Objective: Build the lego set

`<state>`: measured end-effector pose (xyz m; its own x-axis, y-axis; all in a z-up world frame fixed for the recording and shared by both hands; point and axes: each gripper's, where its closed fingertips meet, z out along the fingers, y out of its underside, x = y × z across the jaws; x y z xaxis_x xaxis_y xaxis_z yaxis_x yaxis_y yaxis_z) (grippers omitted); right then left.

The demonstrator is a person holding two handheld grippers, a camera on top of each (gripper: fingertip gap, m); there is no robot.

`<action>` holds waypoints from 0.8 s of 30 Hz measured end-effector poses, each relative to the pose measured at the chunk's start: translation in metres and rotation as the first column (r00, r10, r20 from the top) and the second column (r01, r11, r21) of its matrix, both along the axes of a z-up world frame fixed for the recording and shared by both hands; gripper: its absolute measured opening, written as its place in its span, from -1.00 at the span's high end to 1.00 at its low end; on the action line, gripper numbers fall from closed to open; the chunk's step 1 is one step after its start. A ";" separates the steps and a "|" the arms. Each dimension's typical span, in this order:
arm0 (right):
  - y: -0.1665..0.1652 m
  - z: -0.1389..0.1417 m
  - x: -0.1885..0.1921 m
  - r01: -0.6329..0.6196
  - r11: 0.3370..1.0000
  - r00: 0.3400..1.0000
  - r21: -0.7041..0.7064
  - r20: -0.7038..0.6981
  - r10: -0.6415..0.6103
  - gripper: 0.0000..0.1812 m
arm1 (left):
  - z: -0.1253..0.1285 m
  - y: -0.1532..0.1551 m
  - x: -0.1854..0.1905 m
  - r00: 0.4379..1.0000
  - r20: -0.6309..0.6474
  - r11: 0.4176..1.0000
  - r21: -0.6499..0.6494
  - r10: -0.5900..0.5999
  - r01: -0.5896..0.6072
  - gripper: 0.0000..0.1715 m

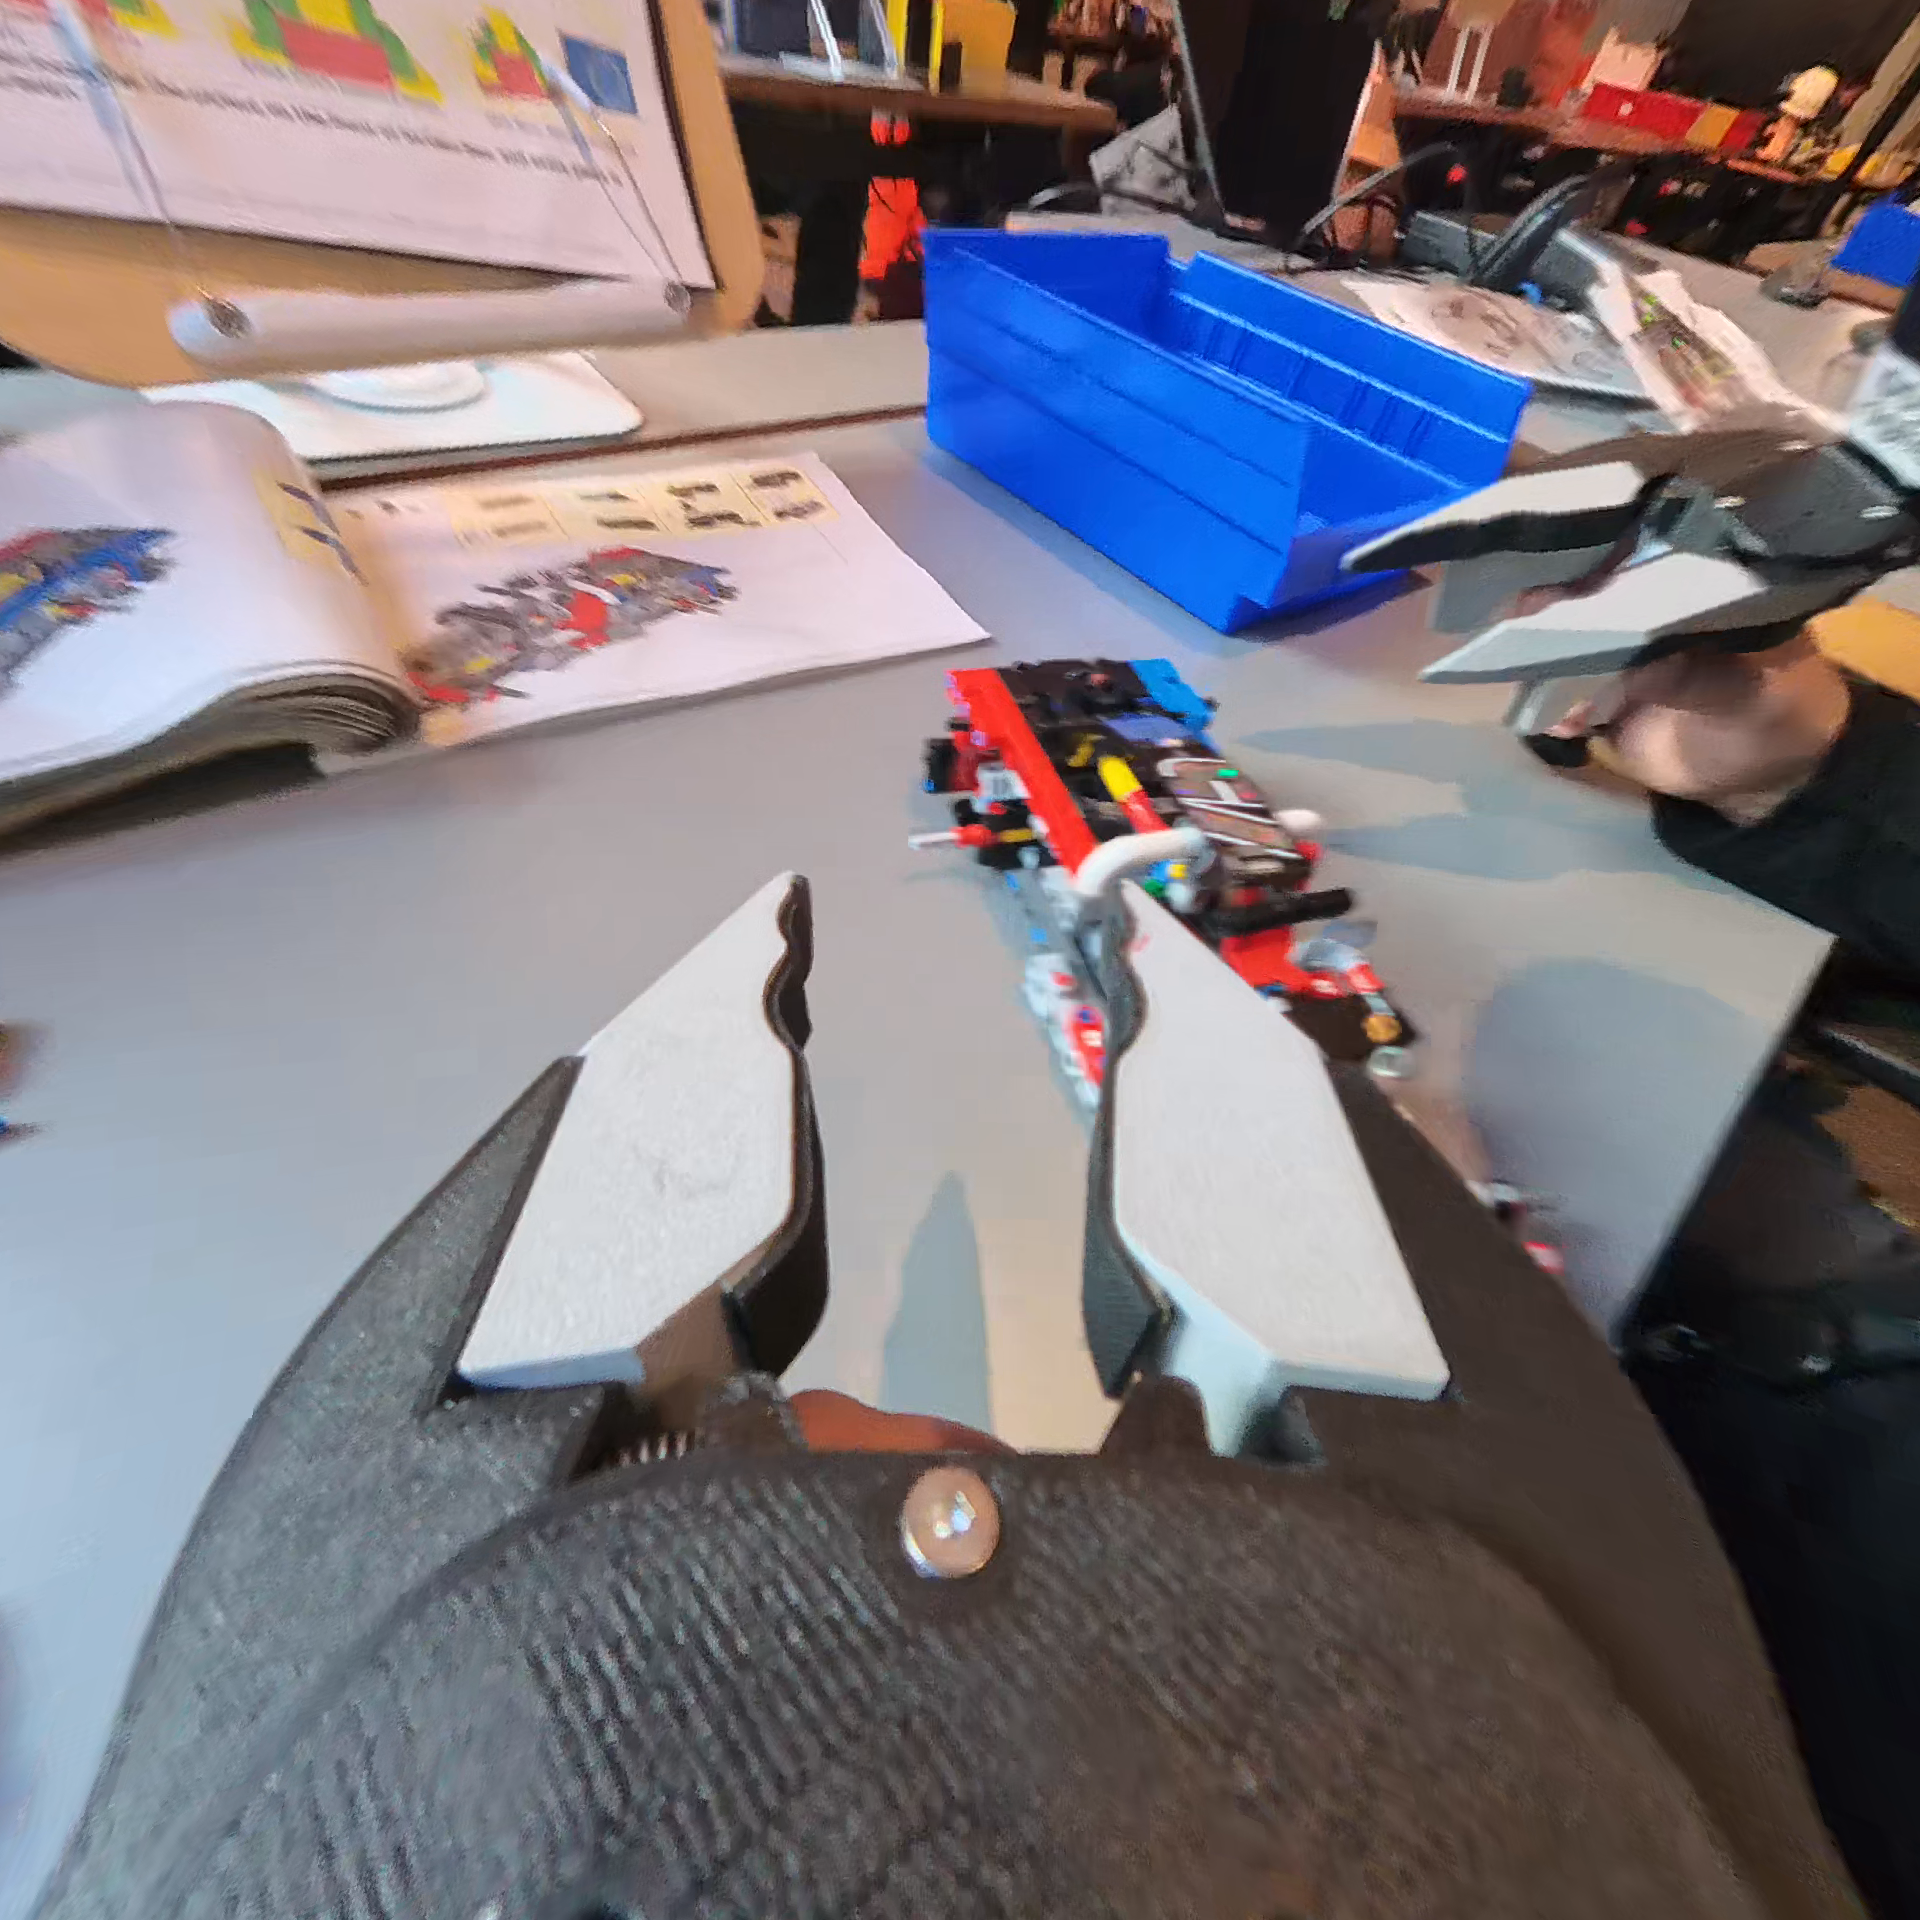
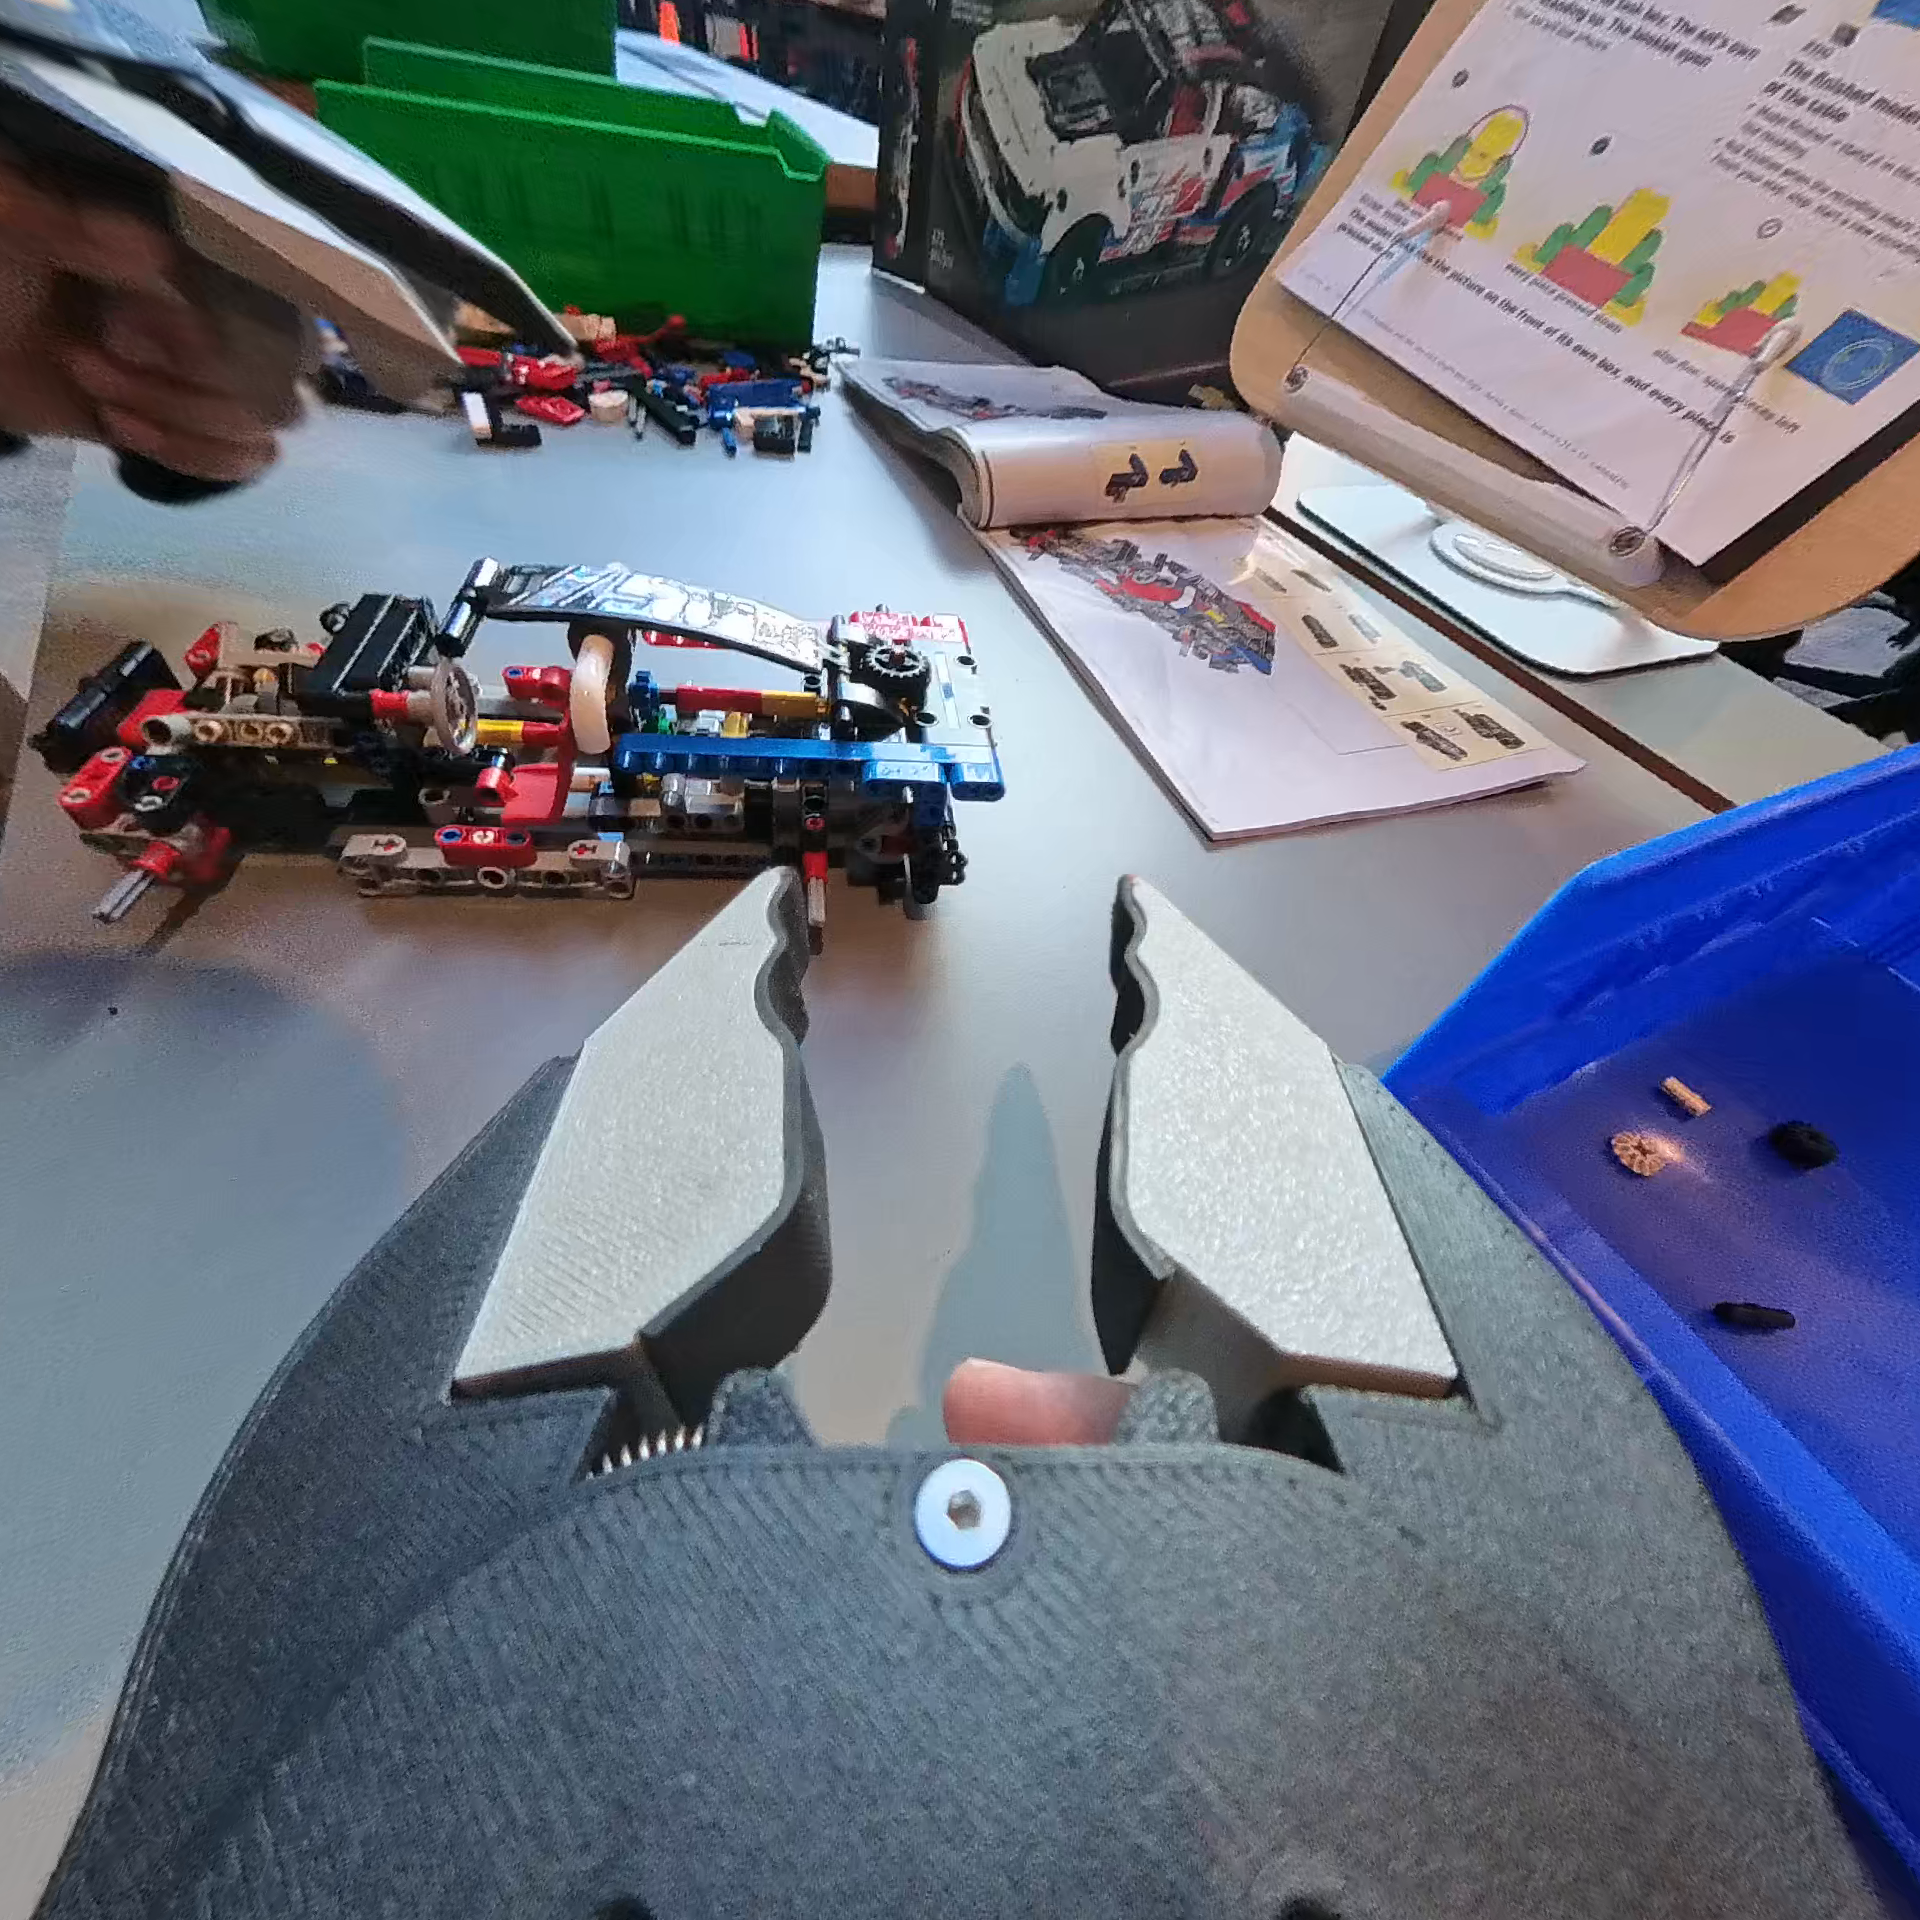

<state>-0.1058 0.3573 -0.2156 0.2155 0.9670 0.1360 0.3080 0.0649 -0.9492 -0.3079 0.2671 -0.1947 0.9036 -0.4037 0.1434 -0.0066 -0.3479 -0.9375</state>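
Left tongs (image 1: 961, 904) released, nothing between the fingers, hovering over the grey tabletop (image 1: 416, 1039). Right tongs (image 2: 961, 899) likewise spread and empty. Half-built Lego car chassis (image 2: 520, 748) lies flat on the tabletop at 11 o'clock of the right tongs, just past their tips; in the left wrist view it sits at 1 o'clock. Open instruction booklet (image 2: 1278, 665) at 1 o'clock beyond it. Blue bin (image 2: 1714, 1195) at 3 o'clock holds a few small pieces. Loose parts pile (image 2: 644, 390) at 11 o'clock, before a green bin (image 2: 582, 197).
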 end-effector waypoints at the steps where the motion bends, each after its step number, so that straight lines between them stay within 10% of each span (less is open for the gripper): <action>1: -0.001 -0.002 -0.001 -0.007 1.000 1.000 0.005 0.012 0.007 0.38 | 0.002 -0.005 0.010 1.000 0.009 0.999 -0.033 -0.011 0.011 0.35; 18: -0.016 -0.033 -0.010 -0.070 0.997 0.982 0.014 0.178 0.067 0.36 | -0.064 -0.010 0.093 0.885 -0.405 0.918 -0.392 -0.232 0.061 0.02; 24: -0.020 -0.034 -0.011 -0.085 0.996 0.979 0.022 0.185 0.079 0.37 | -0.080 -0.033 0.085 0.644 -0.533 0.808 -0.535 -0.549 0.245 0.51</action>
